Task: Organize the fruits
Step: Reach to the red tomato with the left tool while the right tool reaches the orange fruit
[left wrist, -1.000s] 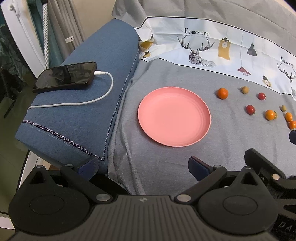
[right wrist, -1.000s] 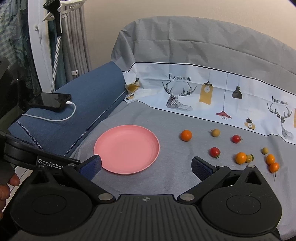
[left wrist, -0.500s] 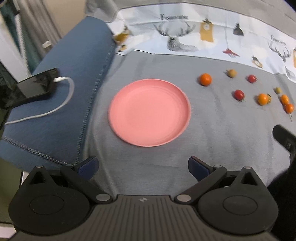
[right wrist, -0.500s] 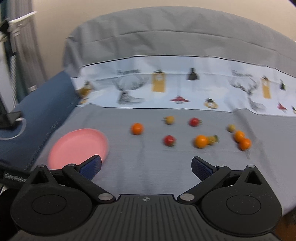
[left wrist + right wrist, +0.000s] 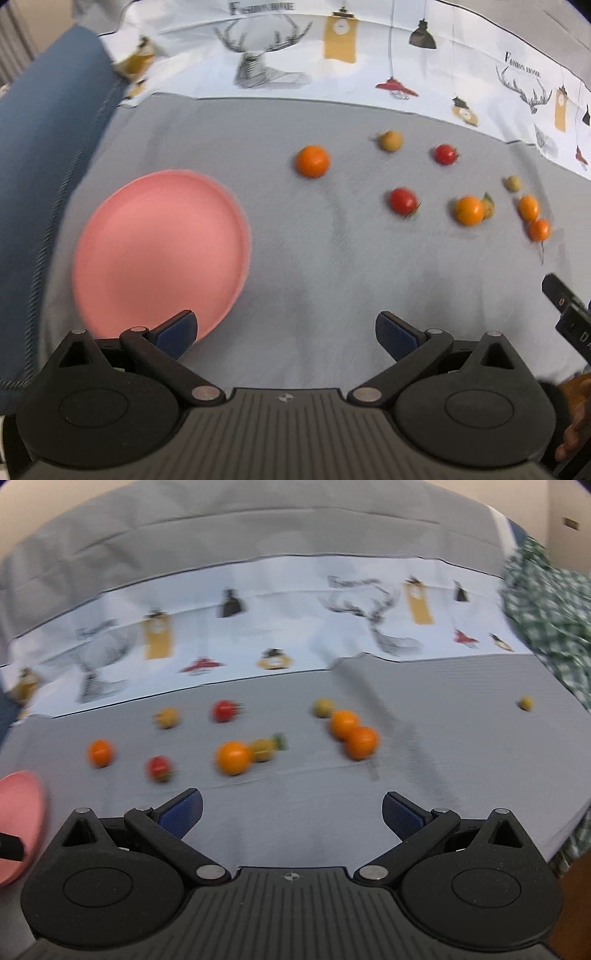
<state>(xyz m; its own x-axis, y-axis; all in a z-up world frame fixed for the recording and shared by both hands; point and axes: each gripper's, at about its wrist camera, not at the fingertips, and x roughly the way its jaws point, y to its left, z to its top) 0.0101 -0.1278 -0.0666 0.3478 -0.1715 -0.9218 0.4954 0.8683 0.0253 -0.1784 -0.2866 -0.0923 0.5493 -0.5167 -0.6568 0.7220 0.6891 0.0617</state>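
The left gripper (image 5: 284, 334) and right gripper (image 5: 291, 812) both hover with fingers spread wide apart, holding nothing. The small orange, red and yellow fruits (image 5: 469, 210) lie scattered on the grey cloth (image 5: 314, 266), well right of the pink plate (image 5: 159, 251).
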